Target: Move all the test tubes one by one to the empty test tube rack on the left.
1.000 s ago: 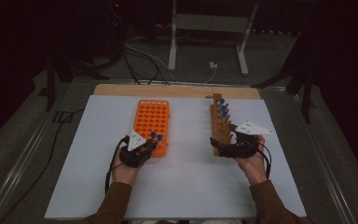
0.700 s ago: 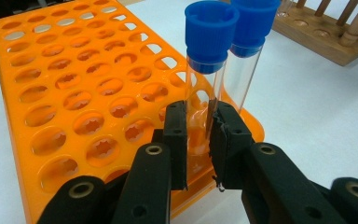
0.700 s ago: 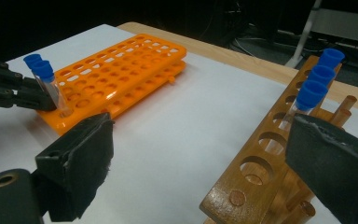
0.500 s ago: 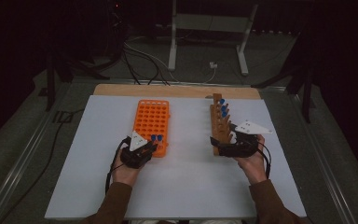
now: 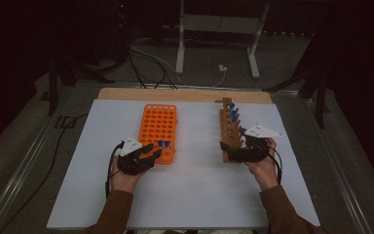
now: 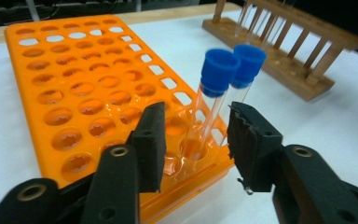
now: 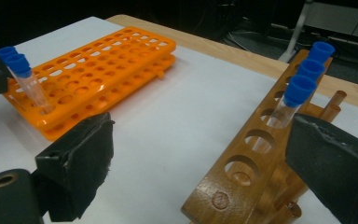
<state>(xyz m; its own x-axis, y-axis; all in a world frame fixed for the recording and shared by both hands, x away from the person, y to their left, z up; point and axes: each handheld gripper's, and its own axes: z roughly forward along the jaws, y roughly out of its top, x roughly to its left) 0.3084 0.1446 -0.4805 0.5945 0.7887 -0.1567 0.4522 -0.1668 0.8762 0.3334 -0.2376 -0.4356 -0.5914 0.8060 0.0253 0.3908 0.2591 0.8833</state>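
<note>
Two blue-capped tubes (image 6: 212,93) stand side by side in the near right corner of the orange rack (image 6: 74,79). My left gripper (image 6: 196,135) straddles the nearer tube. Its jaws have just been opening and its pads (image 6: 151,140) stand clear of the glass. From above, the left gripper (image 5: 153,151) sits at the near end of the orange rack (image 5: 158,124). My right gripper (image 7: 200,126) is wide open around the near end of the wooden rack (image 7: 242,163), which holds three blue-capped tubes (image 7: 300,91). From above, the right gripper (image 5: 225,148) is at the front of the wooden rack (image 5: 229,131).
Both racks lie on a white board (image 5: 195,195) on a wooden table. Most holes in the orange rack have nothing in them. Several front holes of the wooden rack are vacant. Cables and a metal stand (image 5: 216,44) lie on the dark floor beyond.
The left gripper's jaws have parted from the tube standing in the orange rack. Both hands stay about where they were.
</note>
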